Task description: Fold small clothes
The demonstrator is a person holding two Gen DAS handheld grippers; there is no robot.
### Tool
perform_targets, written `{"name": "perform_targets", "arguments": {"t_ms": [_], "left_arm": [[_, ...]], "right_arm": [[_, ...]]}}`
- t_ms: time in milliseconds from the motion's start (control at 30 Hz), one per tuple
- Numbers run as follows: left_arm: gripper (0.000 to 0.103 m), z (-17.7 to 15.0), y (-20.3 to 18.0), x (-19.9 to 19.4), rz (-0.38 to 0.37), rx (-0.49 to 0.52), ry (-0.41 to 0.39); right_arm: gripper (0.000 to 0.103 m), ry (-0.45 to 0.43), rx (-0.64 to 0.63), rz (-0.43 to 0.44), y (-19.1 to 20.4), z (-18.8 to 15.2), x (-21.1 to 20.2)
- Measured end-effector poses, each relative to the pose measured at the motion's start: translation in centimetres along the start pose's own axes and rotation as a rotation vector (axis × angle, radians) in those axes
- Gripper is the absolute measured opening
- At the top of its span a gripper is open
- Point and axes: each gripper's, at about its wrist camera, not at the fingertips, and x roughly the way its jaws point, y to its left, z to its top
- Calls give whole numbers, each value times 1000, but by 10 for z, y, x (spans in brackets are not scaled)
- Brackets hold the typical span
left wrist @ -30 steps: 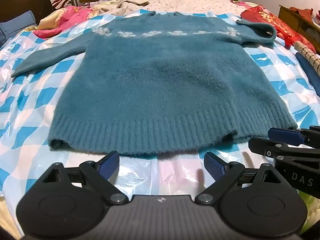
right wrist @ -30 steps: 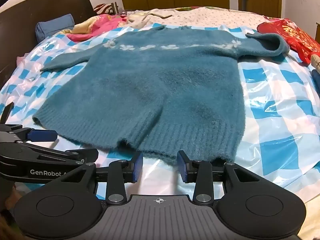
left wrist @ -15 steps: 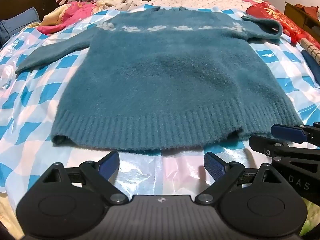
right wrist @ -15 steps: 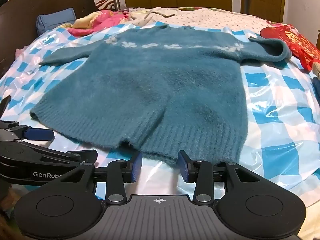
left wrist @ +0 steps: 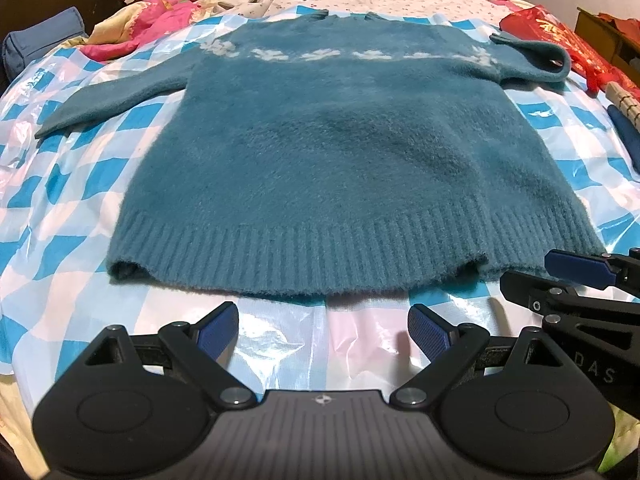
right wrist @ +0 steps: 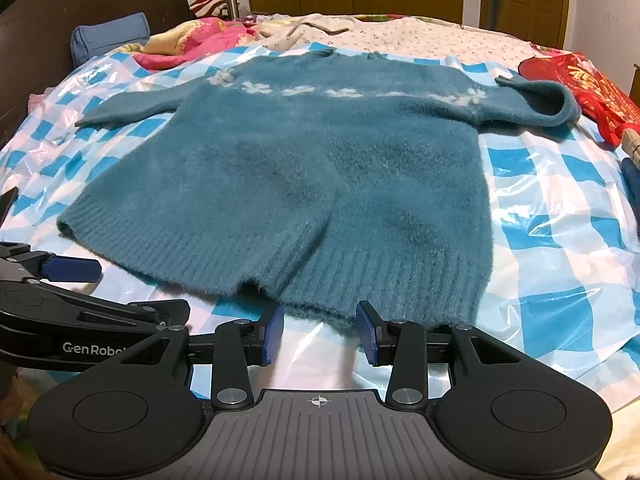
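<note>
Across the middle of both views a teal sweater (left wrist: 344,152) lies flat and face up on a blue-and-white checked plastic sheet (left wrist: 80,208) spread over a bed. Its long axis runs from the ribbed hem (left wrist: 320,256) at the lower part of the frame up to the neckline at the top.

The left tool (left wrist: 323,330) sits at the bottom centre of its own view, both pads spread wide with nothing between them and only bare sheet underneath; the hem lies just above it, apart from the pads. The right tool (right wrist: 320,334) is about half open and also empty, but its pads sit right at the hem's lower edge, near the sweater's right-hand corner. Whether they touch the knit I cannot tell. Judged from this, the right hand is the nearer to a grip and the left needs a short reach up the frame.

In the left wrist view the hem reads as one shallow curve, and the right tool intrudes at the lower right. Only the right wrist view shows a crease rising from the hem and the dark headboard (right wrist: 80,4) at upper left. One sleeve (left wrist: 108,100) lies straight to the left; the other (left wrist: 532,60) is folded back at upper right.
</note>
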Motion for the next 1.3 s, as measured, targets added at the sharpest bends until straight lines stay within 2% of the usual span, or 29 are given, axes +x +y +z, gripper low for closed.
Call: {"name": "perform_targets", "arguments": {"t_ms": [1300], "left_arm": [[101,6,-5,-16,7,8,-31]], "right_arm": [[41,-29,3,8,-2,2,-9]]}}
